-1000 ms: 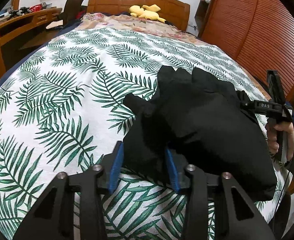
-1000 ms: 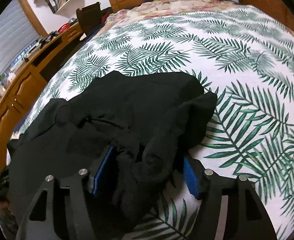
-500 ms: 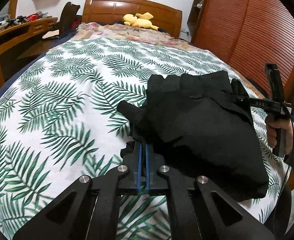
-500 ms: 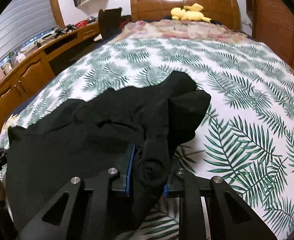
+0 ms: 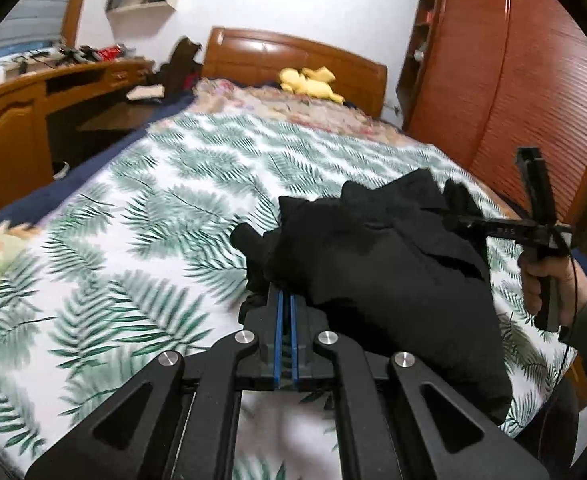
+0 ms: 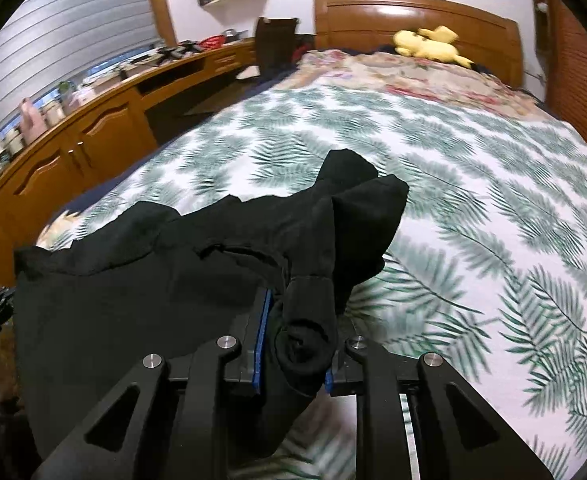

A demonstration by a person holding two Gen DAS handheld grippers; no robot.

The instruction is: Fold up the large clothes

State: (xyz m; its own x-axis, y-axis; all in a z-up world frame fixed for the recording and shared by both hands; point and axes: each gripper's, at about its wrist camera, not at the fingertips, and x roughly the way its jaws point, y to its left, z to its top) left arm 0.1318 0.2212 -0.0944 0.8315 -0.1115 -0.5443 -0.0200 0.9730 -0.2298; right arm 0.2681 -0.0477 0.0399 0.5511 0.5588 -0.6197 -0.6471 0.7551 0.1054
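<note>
A black garment (image 5: 393, 264) is bunched and lifted off the leaf-print bed cover (image 5: 153, 216). My left gripper (image 5: 286, 300) is shut on its left edge, blue pads pressed together. The right gripper shows in the left wrist view (image 5: 453, 216) at the garment's far right, held by a hand. In the right wrist view my right gripper (image 6: 293, 320) is shut on a thick rolled fold of the garment (image 6: 173, 280), which hangs slack to the left between the two grippers.
The bed has a wooden headboard (image 5: 293, 56) with a yellow plush toy (image 5: 313, 82) and a floral quilt (image 6: 413, 76) before it. A wooden desk and cabinets (image 6: 93, 132) run along the left. A red-brown wardrobe (image 5: 533, 100) stands on the right.
Both grippers closed on the garment's edges, then rose and lifted it off the bed. The views now tilt up and show more of the room.
</note>
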